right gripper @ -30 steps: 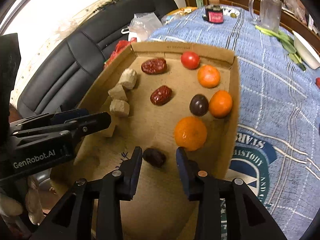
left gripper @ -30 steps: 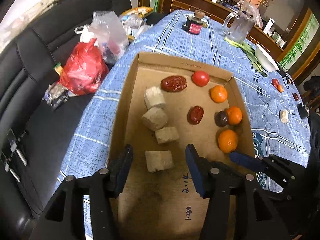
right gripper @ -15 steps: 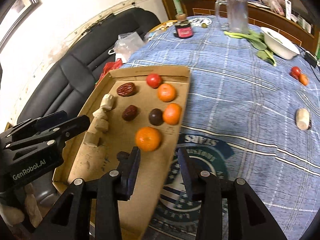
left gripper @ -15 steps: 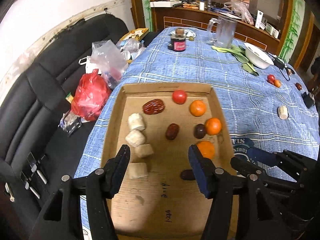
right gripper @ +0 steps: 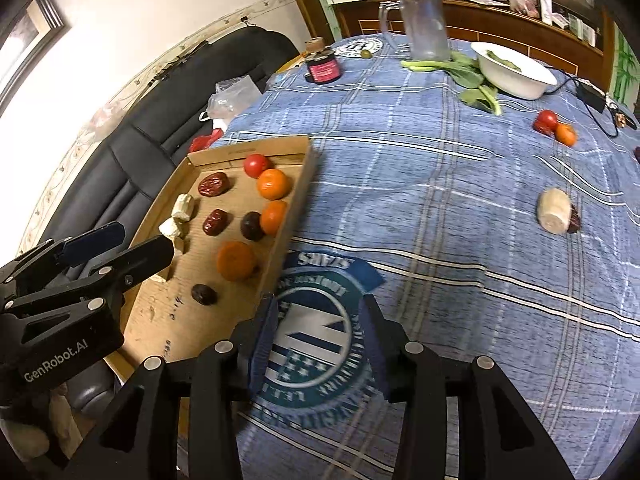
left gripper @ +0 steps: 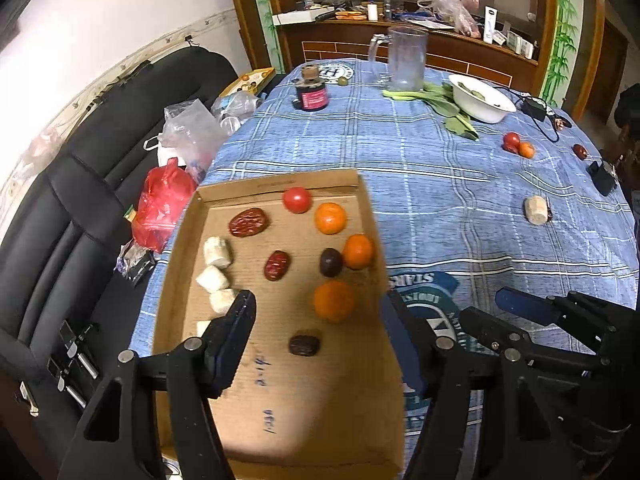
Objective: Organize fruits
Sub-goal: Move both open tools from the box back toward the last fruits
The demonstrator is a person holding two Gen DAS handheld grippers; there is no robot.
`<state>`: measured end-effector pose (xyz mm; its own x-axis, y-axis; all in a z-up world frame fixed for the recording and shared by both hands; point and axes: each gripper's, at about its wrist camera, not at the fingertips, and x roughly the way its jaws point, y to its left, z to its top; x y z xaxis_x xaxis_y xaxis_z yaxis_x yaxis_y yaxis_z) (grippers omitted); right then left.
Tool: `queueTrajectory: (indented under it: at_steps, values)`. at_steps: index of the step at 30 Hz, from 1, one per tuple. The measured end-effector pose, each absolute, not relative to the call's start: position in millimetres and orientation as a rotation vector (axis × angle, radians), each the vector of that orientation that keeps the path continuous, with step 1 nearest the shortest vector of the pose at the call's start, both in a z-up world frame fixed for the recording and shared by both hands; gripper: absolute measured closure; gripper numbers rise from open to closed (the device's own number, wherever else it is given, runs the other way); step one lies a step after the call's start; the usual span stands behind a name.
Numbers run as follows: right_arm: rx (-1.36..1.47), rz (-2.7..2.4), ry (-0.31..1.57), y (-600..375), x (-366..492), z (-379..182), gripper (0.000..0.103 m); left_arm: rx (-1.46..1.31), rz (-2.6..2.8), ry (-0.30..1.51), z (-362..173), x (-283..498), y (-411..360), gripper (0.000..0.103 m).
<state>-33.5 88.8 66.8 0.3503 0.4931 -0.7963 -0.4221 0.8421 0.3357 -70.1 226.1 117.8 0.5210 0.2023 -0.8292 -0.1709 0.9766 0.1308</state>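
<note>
while the cardboard tray fills the lower left of the left view, it lies on a blue plaid tablecloth beside a black sofa with a red bag and a clear bag. inside the tray sit a tomato, three oranges, the nearest orange at centre, two red dates, a dark plum, a dark date lowest down, and pale chunks along the left wall. further up the frame stand a glass mug, a dark jar, greens and a white bowl.

the left gripper hangs over the near half of the tray, jaws wide apart and empty, one finger hiding part of the pale chunks. the right gripper hangs over the round printed logo on the cloth, just right of the tray wall, jaws apart, nothing between them.

the right view shows more plainly the loose fruit at the right: a pale chunk with a dark date touching it, and a tomato touching a small orange. it also shows the left gripper's body at lower left.
</note>
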Motion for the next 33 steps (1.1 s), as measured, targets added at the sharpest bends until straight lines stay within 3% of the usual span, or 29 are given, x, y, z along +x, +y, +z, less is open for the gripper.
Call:
queueTrajectory:
  at_steps: [9,19,33]
  values:
    - [0.105,0.539,1.100,35.3,-29.2,49.4,0.055,-0.020,0.167,1.056,96.4,-64.7,190.4,0.037]
    - [0.248,0.300,1.086,-85.9,29.0,41.6,0.056,-0.072,0.091,1.110,71.4,-65.5,150.1,0.037]
    - [0.033,0.306,1.043,-79.8,78.2,29.3,0.056,-0.141,0.144,1.135,63.4,-70.6,151.1,0.037]
